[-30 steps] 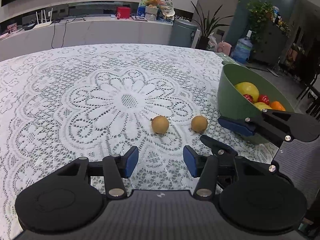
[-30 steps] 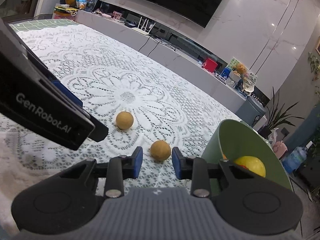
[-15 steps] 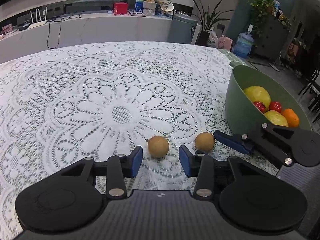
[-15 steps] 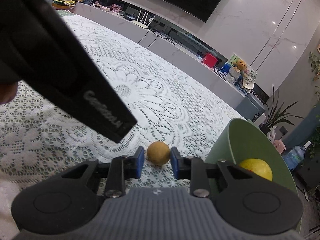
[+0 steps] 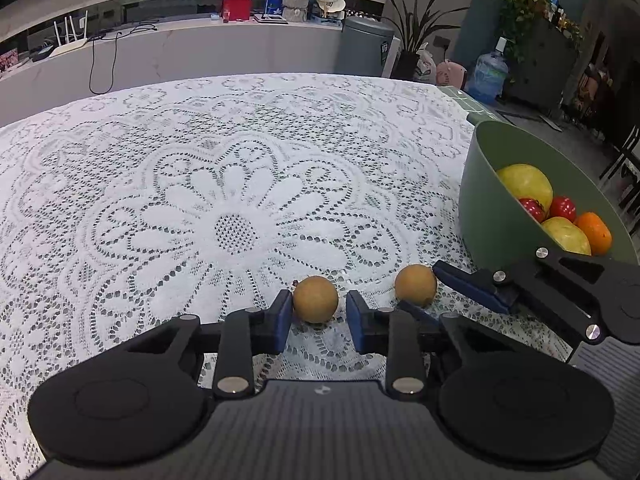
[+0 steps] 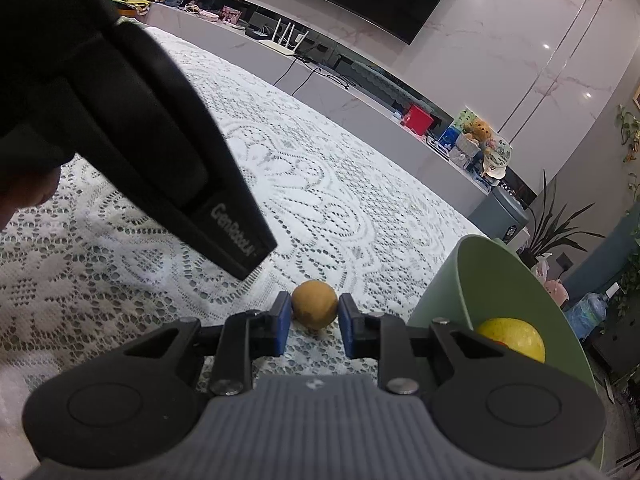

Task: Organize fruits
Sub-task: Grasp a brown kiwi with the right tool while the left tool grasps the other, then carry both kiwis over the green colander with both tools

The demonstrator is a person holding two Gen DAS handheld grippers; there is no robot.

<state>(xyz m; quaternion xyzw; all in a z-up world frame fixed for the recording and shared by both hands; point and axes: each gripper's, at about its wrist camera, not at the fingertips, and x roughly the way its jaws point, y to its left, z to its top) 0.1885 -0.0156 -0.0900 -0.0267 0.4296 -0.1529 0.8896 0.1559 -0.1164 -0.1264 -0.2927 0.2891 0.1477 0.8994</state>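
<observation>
Both grippers have closed in over the last second: each now has one small round tan-brown fruit between its blue pads, where before the fruits lay out ahead. The left gripper (image 5: 316,314) straddles the left tan fruit (image 5: 315,299); its left pad looks to touch the fruit, a small gap shows at the right pad, so the jaws are narrowed but not clamped. The right gripper (image 6: 313,317) brackets the right tan fruit (image 6: 314,309), pads at or almost at its sides; a firm grip cannot be told. Both fruits rest on the white lace tablecloth (image 5: 200,184), near each other. The tall green plastic bowl (image 5: 486,208) stands just to their right, holding yellow, red and orange fruits (image 5: 560,216).
</observation>
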